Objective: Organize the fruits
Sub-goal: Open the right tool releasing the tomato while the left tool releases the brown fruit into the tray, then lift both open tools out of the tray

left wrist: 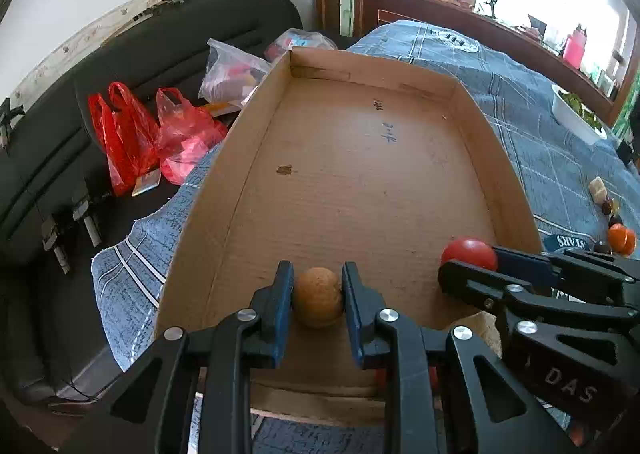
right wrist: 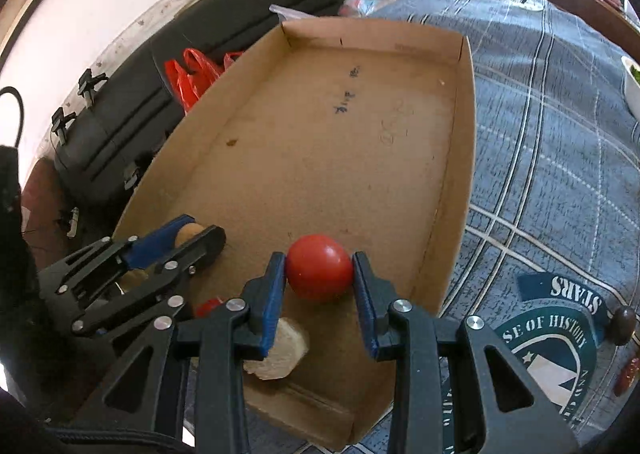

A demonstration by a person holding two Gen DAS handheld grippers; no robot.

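— The left gripper (left wrist: pixel 317 296) is pinching a round tan-brown fruit with a rough skin (left wrist: pixel 318 297) between its blue pads, down near the floor of the shallow brown cardboard tray (left wrist: pixel 248 158), at the tray's near end.

— And the right gripper (right wrist: pixel 320 268)?

— It is clamping a smooth round red fruit (right wrist: pixel 319 267) the same way, pads pressing on both sides. It is holding that fruit low over the tray's near right part, just beside the right wall.

— What else is lying in the tray?

— A pale, angular beige chunk (right wrist: pixel 280 350) is sitting on the tray floor under the right gripper, close to the near edge. A small red thing (right wrist: pixel 208 306) is peeking out between the two grippers; I cannot tell what it is. The rest of the tray floor is showing only bare cardboard with a few pen marks and a small stain.

— Where is the tray sitting?

— On a bed covered in a blue checked bedspread with a printed emblem (right wrist: pixel 560 158). Outside the tray, to its right, more pieces are lying on the bedspread: a small orange fruit (left wrist: pixel 622 239), a pale block (left wrist: pixel 598 187) and a few dark round ones (left wrist: pixel 615 220). A white bowl holding something green (left wrist: pixel 576 114) is resting farther back on the bed.

— And to the left?

— Red plastic bags (left wrist: pixel 128 134) and a clear plastic bag (left wrist: pixel 230 74) are lying on a black sofa (left wrist: pixel 160 54).
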